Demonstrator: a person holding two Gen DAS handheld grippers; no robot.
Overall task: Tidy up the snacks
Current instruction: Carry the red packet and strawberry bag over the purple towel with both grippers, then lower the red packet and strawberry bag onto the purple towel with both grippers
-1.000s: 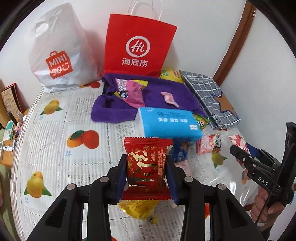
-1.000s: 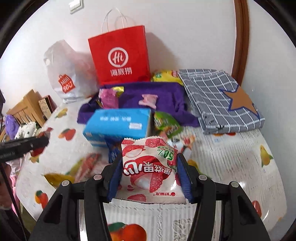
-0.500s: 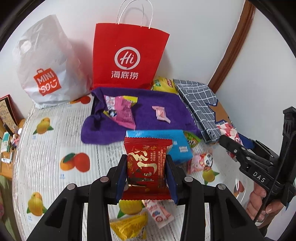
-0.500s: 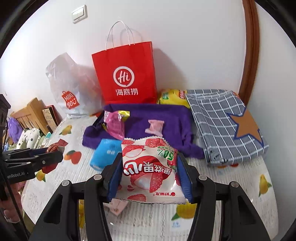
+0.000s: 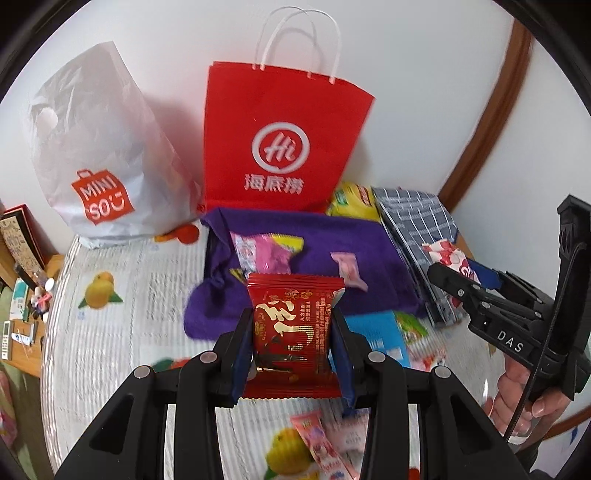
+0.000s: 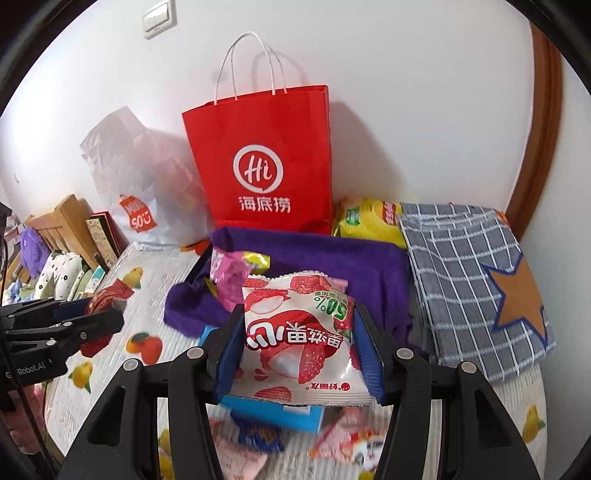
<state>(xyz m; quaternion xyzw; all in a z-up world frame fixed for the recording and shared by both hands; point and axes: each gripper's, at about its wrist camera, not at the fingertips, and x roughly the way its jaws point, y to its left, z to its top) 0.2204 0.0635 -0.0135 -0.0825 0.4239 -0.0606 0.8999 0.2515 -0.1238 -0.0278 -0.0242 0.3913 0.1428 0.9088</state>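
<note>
A white wall fills the top of both views, with a brown curved door frame [image 6: 550,122] down the right edge and a light switch [image 6: 159,18] at the upper left of your right view; below it the table [image 5: 122,332] wears a fruit-print cover; against the wall stand the white MINISO bag [image 5: 99,155] at the left and the red paper bag [image 5: 284,136] in the upper middle, its white handles up; a purple cloth [image 5: 314,266] lies just in front of the red bag, with a grey checked cloth [image 6: 469,284] bearing an orange star at its right and a yellow packet [image 6: 369,218] tucked behind between them; on the purple cloth sit a pink snack packet [image 5: 266,251] and a small pink candy [image 5: 349,269]; a blue tissue pack [image 5: 380,332] lies below the cloth, partly hidden, and loose blurred wrappers sit near the bottom edge. Your left gripper [image 5: 293,343] is clenched on a red snack packet [image 5: 293,317], held upright at the centre of its view above the table; your right gripper [image 6: 297,347] is clamped on a white lychee snack bag [image 6: 299,332], flat between the blue pads at the centre of its view; your hand [image 5: 517,402] shows at the lower right of the left view.
</note>
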